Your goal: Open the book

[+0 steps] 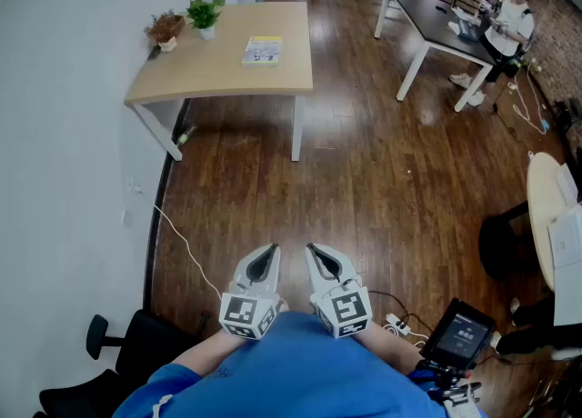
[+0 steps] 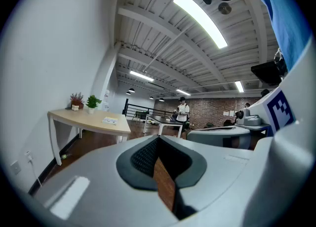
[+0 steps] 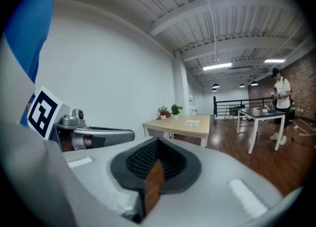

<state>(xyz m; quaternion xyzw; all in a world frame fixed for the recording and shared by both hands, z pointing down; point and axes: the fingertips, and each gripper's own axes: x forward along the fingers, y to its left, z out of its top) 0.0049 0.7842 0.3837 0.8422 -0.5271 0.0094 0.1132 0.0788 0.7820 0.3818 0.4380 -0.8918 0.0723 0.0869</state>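
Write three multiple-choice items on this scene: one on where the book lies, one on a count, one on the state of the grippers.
1. Where does the book lie?
A. on the light wooden table
B. on the floor
C. between a gripper's jaws

2. How many potted plants stand on that table?
A. one
B. two
C. four

3. How do the jaws of the left gripper and the right gripper stand?
A. both together, with nothing between them
B. both wide apart
C. left shut on the book, right apart

Key:
1 A: the head view shows it flat on the tabletop, far ahead of both grippers.
2 B: a green one and a brownish one stand side by side at the table's far left corner.
3 A: each gripper view shows its pads meeting, with only floor seen through the gap.
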